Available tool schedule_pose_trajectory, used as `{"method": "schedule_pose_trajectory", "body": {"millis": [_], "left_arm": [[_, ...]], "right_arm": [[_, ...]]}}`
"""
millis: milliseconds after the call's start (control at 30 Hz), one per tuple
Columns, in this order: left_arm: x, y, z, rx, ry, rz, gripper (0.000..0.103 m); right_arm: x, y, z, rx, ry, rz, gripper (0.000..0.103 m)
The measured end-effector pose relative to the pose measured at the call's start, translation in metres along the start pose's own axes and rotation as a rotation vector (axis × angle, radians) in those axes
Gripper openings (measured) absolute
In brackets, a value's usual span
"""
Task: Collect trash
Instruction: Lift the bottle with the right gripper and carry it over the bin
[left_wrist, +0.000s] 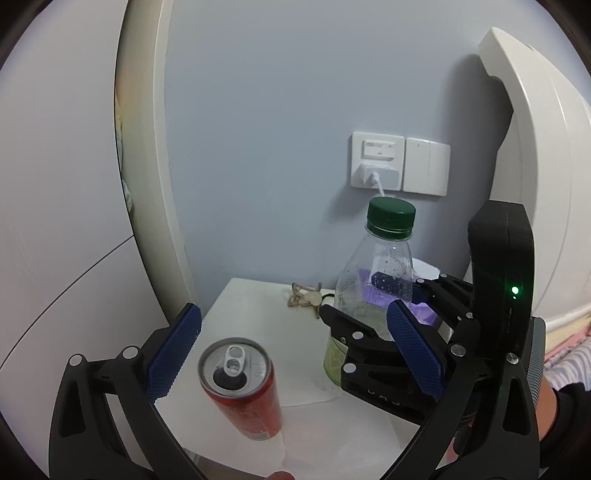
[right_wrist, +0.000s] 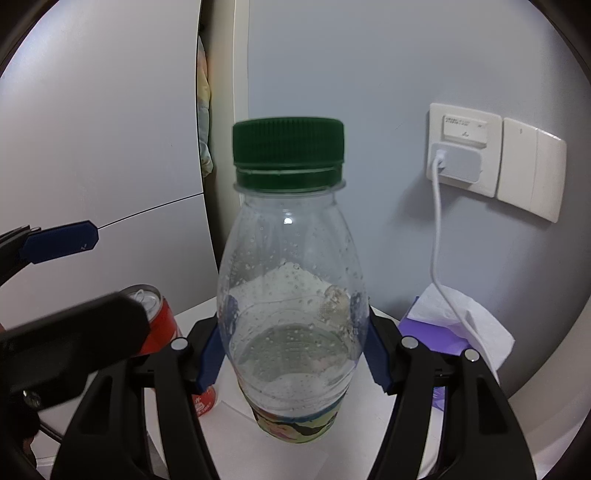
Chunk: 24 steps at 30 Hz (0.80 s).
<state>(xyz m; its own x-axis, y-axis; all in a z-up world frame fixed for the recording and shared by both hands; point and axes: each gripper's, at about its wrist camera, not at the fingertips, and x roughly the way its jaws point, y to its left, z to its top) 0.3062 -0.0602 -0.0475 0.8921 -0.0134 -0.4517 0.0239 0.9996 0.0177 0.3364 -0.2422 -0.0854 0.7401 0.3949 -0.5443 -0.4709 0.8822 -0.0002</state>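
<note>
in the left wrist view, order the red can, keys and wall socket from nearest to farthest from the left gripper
1. red can: between the left gripper's fingers, low on the nightstand.
2. keys: farther back on the nightstand, beside the bottle.
3. wall socket: on the wall behind.

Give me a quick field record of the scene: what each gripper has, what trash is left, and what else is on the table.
right gripper: shut on the plastic bottle, pads on both sides of its body
plastic bottle: upright, green cap on, nearly empty
left gripper: open, holding nothing, red can between its fingers
red can: upright on the white table, tab opened
other items: keys, purple tissue box, charger cable
</note>
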Motion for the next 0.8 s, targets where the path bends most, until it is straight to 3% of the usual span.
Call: {"method": "schedule_pose_trajectory", "body": {"millis": [800], "left_arm": [[-0.114,-0.046,-0.006,-0.028,-0.028,0.003,0.097]], "right_arm": [[-0.094,0.031,-0.002,0.003,-0.013,0.005,0.061]]}}
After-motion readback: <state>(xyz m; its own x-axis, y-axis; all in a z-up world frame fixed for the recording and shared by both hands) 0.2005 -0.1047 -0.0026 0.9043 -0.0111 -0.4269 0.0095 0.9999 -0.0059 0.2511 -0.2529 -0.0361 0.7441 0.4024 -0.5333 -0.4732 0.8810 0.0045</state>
